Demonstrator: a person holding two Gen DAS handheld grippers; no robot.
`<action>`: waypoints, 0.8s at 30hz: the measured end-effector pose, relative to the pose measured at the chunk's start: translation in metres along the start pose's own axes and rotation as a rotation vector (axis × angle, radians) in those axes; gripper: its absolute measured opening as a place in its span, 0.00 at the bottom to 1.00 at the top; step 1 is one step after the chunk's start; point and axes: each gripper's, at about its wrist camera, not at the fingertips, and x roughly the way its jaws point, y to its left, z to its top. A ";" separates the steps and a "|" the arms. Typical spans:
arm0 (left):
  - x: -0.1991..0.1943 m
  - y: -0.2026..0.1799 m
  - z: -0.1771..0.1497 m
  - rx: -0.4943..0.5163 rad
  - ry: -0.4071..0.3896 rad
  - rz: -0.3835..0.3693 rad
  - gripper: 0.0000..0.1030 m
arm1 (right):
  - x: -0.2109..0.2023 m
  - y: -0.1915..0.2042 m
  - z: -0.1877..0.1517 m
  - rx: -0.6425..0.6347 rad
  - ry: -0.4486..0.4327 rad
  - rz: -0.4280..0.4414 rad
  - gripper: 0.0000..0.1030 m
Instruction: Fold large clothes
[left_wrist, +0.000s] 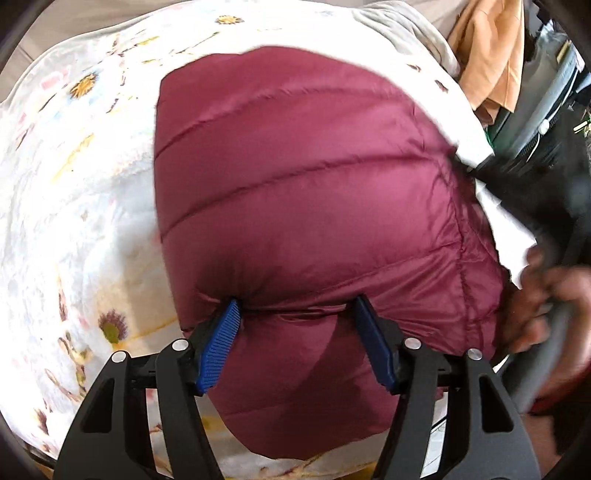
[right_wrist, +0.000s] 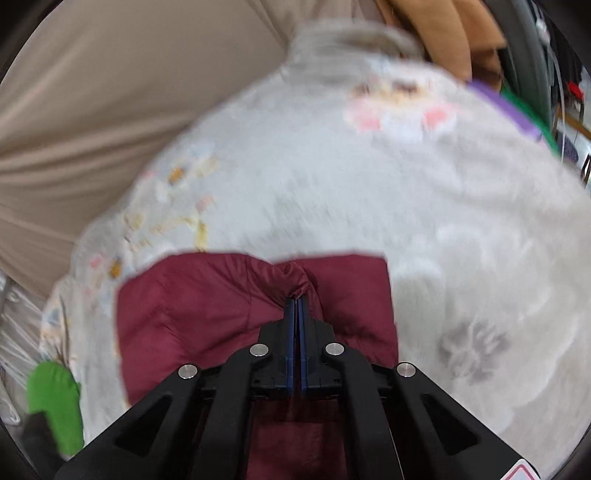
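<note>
Jacket (left_wrist: 314, 206), dark red and puffy with stitched lines across it, lies on a white blanket (left_wrist: 74, 206) with flowers printed on it. In the left wrist view the jacket fills the middle of the picture, and the left gripper (left_wrist: 297, 314) stands over its near edge. Its two blue pads (left_wrist: 218, 350) are set wide apart, with a puffy fold of the jacket bulging up between them and both tips pushed into the cloth. At the right edge of that view a blurry hand (left_wrist: 546, 306) shows beside the jacket. In the right wrist view the right gripper (right_wrist: 296, 299) is closed tight, its blue pads pressed together on a small bunched bit of the jacket's far edge, and the cloth puckers around the tips. An orange cloth (left_wrist: 487, 55) hangs past the blanket at the top right. A green thing (right_wrist: 55, 402) shows at the lower left of the right wrist view.
</note>
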 end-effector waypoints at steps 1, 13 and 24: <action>0.000 0.000 0.001 0.008 -0.004 0.000 0.61 | 0.010 -0.002 -0.005 -0.012 0.009 -0.014 0.00; 0.025 -0.011 0.004 0.052 0.036 0.044 0.64 | -0.035 -0.001 -0.002 -0.070 -0.051 -0.043 0.02; -0.018 0.020 -0.031 0.027 0.048 -0.035 0.60 | -0.065 0.017 -0.122 -0.244 0.138 -0.125 0.02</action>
